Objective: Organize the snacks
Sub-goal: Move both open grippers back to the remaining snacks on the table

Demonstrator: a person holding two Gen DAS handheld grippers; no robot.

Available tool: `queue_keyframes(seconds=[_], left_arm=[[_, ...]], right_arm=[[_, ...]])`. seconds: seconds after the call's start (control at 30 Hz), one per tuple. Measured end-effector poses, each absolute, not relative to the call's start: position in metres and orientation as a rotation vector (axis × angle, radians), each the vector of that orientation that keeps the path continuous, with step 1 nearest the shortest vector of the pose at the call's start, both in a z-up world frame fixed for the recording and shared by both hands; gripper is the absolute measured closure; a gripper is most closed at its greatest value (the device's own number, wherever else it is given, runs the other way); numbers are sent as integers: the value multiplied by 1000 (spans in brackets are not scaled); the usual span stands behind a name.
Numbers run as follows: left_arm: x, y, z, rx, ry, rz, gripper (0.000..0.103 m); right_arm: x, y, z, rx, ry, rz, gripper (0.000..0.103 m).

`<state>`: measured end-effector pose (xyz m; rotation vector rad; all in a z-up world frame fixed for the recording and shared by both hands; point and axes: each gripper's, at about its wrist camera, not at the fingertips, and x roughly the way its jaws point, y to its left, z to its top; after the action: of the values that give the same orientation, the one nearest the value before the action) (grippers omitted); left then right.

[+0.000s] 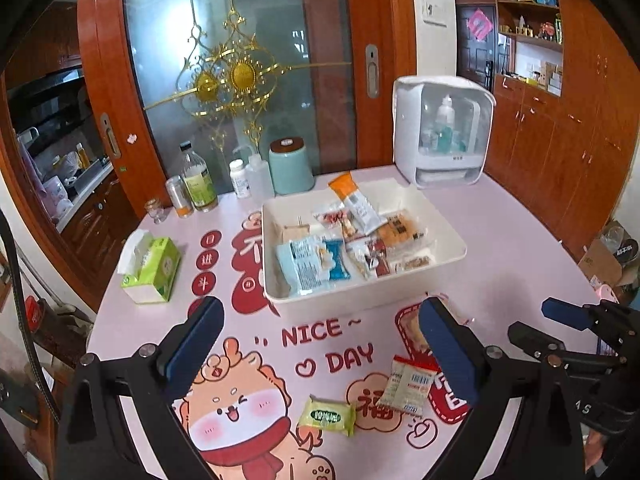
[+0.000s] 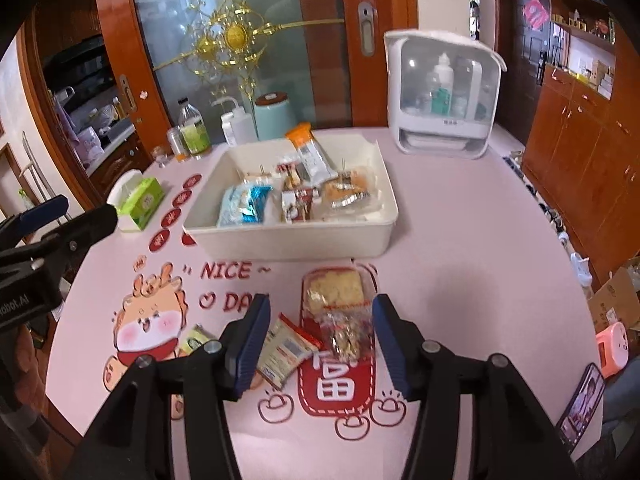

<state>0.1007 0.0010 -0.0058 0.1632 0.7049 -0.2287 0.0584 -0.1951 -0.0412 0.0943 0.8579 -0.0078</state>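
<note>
A white tray (image 1: 280, 300) (image 2: 224, 240) on the pink table holds several snack packets. Loose on the table lie a green packet (image 1: 327, 416) (image 2: 194, 338), a white-and-red packet (image 1: 408, 384) (image 2: 284, 350), a clear pack with yellow cake (image 2: 338, 290) and a clear bag of mixed snacks (image 2: 346, 334). My left gripper (image 1: 320, 344) is open and empty above the table, in front of the tray. My right gripper (image 2: 318, 340) is open, its jaws on either side of the mixed snack bag and white-and-red packet, above them. The right gripper also shows in the left wrist view (image 1: 560, 320).
A green tissue box (image 1: 150, 266) sits at the table's left. Bottles, a can and a teal canister (image 1: 290, 166) stand at the back. A white clear-fronted cabinet (image 1: 442, 132) stands at back right. A phone (image 2: 582, 408) lies near the right edge.
</note>
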Motion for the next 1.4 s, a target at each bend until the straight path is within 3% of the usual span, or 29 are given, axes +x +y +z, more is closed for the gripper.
queue_keyframes(seconds=[0.7, 1.0, 1.4], left_arm=[[113, 34, -148, 170, 1032, -188, 5], [123, 42, -197, -44, 1213, -149, 5], [145, 60, -221, -427, 1303, 86, 5]], right_arm=[[49, -250, -153, 214, 1087, -77, 49], [73, -239, -167, 215, 1095, -37, 49], [112, -231, -183, 193, 1107, 9, 49]])
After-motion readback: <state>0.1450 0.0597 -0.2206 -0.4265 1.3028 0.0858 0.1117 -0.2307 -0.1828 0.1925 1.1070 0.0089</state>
